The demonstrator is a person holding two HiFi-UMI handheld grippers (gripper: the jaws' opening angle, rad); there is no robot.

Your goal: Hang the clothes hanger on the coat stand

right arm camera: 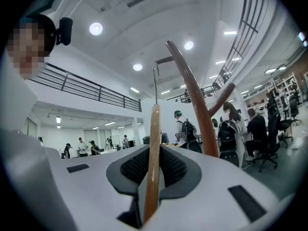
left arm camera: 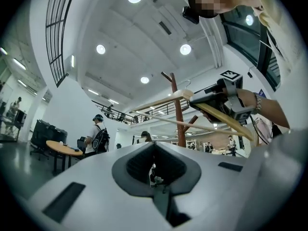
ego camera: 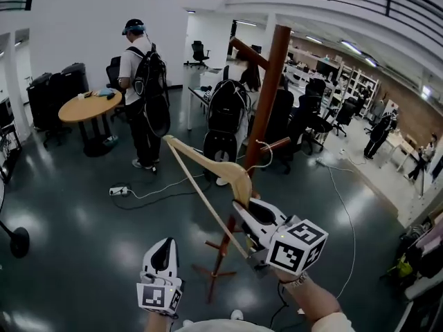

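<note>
A wooden clothes hanger with a wire hook is held up in front of me by my right gripper, which is shut on its shoulder near the neck. The hook sits close beside a short lower peg of the brown coat stand; I cannot tell whether they touch. In the right gripper view the hanger's wood runs up between the jaws, with the hook left of the stand's pole. My left gripper hangs low at the left, jaws together, nothing in it.
The stand's feet spread on the dark glossy floor. A person with a backpack stands by a round wooden table. A power strip and cables lie on the floor. Office chairs and desks crowd behind the stand.
</note>
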